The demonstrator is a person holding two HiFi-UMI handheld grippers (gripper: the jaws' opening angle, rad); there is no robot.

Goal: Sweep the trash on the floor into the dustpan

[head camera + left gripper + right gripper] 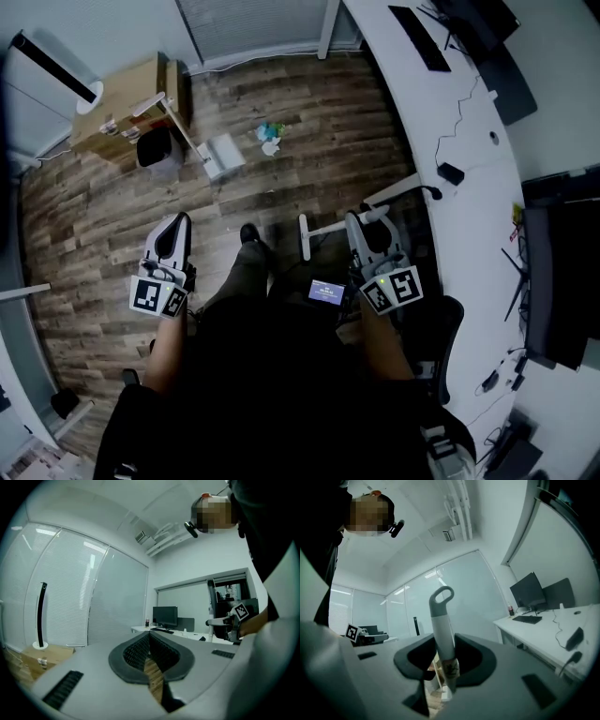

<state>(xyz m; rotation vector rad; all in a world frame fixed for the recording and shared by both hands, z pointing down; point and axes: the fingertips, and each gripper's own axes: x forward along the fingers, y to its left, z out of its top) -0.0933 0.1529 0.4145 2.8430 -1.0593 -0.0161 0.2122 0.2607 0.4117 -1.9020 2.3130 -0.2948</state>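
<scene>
Left claw (176, 227) is fully together, with nothing between its pads. Right claw (362, 225) is clamped on the white broom handle (442, 630), which crosses between its pads. Crumpled trash (270, 137) lies on the wood floor (319, 112) near its far edge. The dustpan (223, 153) sits just left of the trash, apart from it.
</scene>
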